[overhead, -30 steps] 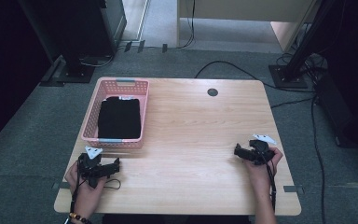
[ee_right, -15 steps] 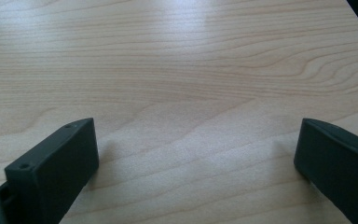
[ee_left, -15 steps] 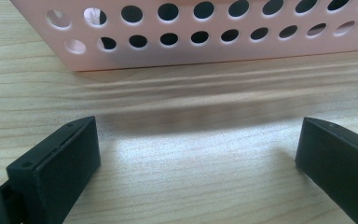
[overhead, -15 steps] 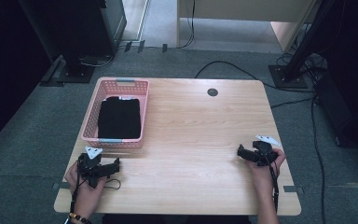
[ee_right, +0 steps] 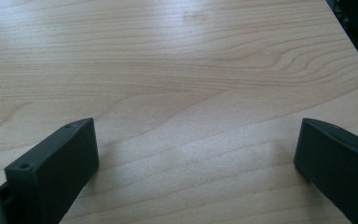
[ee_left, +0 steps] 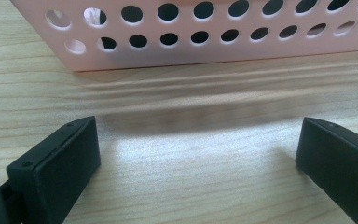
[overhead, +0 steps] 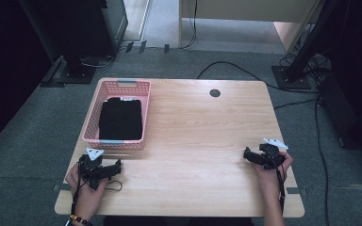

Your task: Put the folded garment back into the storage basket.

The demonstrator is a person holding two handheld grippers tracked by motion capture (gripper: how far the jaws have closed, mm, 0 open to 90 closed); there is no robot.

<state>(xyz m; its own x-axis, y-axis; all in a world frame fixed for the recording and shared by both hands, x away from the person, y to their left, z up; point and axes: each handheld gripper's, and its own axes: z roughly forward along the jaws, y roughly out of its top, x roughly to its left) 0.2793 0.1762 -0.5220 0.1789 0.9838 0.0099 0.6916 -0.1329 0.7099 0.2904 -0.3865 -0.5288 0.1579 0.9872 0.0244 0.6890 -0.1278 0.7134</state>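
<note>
Near the pink basket (overhead: 118, 115) I'm resting my left gripper (overhead: 118, 165), jaws spread; right gripper (overhead: 246, 154) also gaping, nothing held.

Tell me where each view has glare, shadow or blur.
High view: room edges dark, table evenly lit, black cloth in the basket shows no detail. Left gripper view: basket wall slightly soft, a dark shadow band on the wood below it, a bright patch between the jaws. Right gripper view: pale glare on the far wood, near jaws blurred.
</note>
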